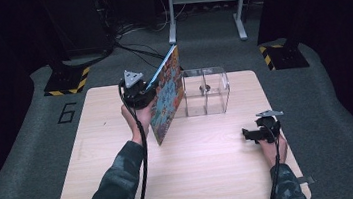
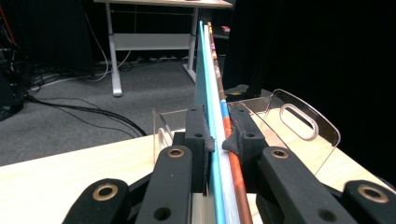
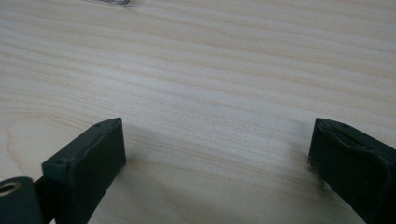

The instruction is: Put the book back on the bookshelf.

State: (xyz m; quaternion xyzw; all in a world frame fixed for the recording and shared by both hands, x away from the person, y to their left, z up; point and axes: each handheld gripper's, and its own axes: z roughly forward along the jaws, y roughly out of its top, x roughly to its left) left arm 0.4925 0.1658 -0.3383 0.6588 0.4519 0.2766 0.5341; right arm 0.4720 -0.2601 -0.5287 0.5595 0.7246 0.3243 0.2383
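- Pale wood table lay bare near the person; the right gripper rested there, jaws wide open on nothing.
- Left gripper held the book upright above the table, jaws clamped on its near edge.
- The book looked thin, light and fairly stiff, its glossy cover likely slippery; a grip nearer its spine should stop it from sagging.
- The clear rack stood just beyond the book's right face, its walls probably brittle, with open table to its left.
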